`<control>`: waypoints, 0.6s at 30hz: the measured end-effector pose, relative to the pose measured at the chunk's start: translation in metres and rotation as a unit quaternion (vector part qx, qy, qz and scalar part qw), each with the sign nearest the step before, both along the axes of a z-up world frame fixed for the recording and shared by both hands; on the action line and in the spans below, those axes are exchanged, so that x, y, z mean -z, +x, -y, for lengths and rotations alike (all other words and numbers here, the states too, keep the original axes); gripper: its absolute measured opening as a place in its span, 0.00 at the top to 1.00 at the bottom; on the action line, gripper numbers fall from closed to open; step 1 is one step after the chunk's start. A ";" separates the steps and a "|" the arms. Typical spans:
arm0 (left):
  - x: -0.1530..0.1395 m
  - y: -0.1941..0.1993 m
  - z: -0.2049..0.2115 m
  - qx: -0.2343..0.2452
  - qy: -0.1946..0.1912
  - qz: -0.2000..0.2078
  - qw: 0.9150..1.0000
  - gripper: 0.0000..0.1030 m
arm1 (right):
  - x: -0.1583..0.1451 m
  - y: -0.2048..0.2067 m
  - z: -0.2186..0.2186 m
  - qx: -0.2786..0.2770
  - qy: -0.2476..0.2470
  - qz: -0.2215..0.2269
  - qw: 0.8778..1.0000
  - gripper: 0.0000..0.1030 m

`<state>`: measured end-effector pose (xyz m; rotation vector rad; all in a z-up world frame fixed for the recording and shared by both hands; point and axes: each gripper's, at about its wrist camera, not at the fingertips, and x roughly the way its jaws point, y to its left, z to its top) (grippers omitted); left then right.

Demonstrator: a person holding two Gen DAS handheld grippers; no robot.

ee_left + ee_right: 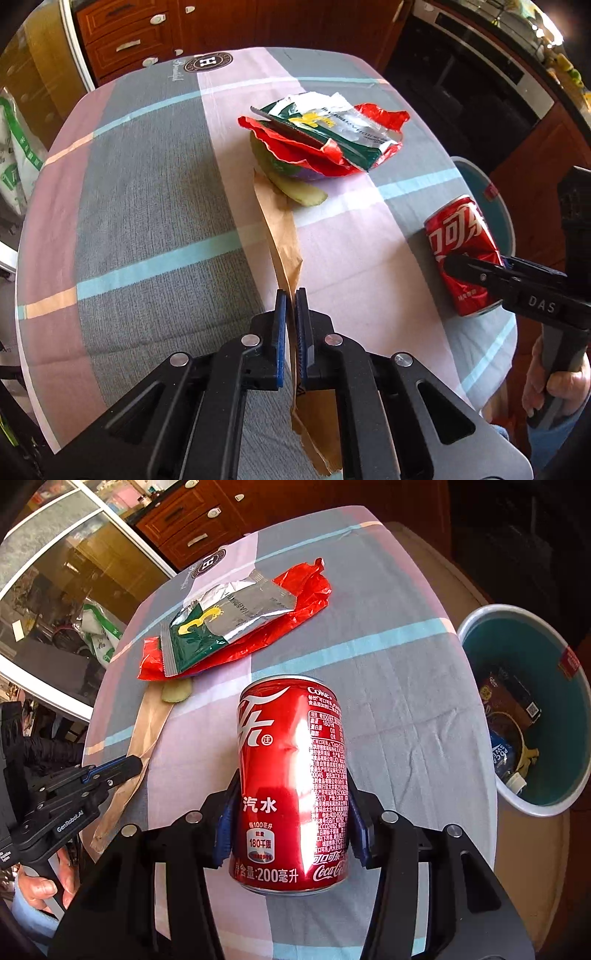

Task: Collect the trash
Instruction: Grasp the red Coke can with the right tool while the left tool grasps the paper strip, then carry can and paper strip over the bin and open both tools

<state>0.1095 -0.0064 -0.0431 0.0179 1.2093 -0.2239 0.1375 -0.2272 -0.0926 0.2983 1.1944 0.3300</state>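
Brown paper strip [282, 240] is pinched in your left gripper [291, 306]; your right gripper [291, 805] clamps the red Coca-Cola can [291, 775]. The teal bin [476, 635] holds packaging.

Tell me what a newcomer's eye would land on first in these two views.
The dented red soda can dominates the right wrist view, lying on the striped tablecloth and clamped in the right gripper. Next comes the heap of red plastic and a green-and-silver snack wrapper mid-table, and the torn brown paper strip pinched in the shut left gripper. Beside the table's right edge stands a teal bin, already holding trash.
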 end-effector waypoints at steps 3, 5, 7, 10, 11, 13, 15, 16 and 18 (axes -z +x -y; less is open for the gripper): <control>-0.006 -0.008 0.003 0.007 0.001 0.003 1.000 0.95 | -0.001 -0.003 0.004 0.005 0.008 -0.001 1.000 0.54; -0.011 -0.013 0.003 0.009 -0.001 0.006 1.000 0.95 | -0.003 -0.005 0.004 0.006 0.009 0.002 1.000 0.54; -0.017 -0.018 0.002 0.011 -0.008 0.009 1.000 0.95 | -0.006 -0.008 0.005 0.004 0.012 0.007 1.000 0.54; -0.027 -0.027 0.005 0.021 -0.010 0.016 1.000 0.95 | -0.011 -0.011 0.005 -0.002 0.018 0.014 1.000 0.54; -0.030 -0.030 0.008 0.026 -0.012 0.018 0.999 0.95 | -0.013 -0.013 0.006 -0.003 0.020 0.017 1.000 0.54; -0.037 -0.036 0.013 0.037 -0.015 0.022 0.999 0.95 | -0.016 -0.015 0.007 -0.004 0.025 0.021 0.999 0.54; -0.043 -0.038 0.021 0.049 -0.018 0.027 0.998 0.95 | -0.019 -0.017 0.009 -0.005 0.031 0.025 0.999 0.54; -0.047 -0.039 0.026 0.055 -0.018 0.031 0.998 0.95 | -0.021 -0.018 0.010 -0.004 0.033 0.028 0.999 0.54; -0.053 -0.037 0.038 0.069 -0.019 0.037 0.997 0.95 | -0.026 -0.020 0.017 0.003 0.039 0.035 0.999 0.54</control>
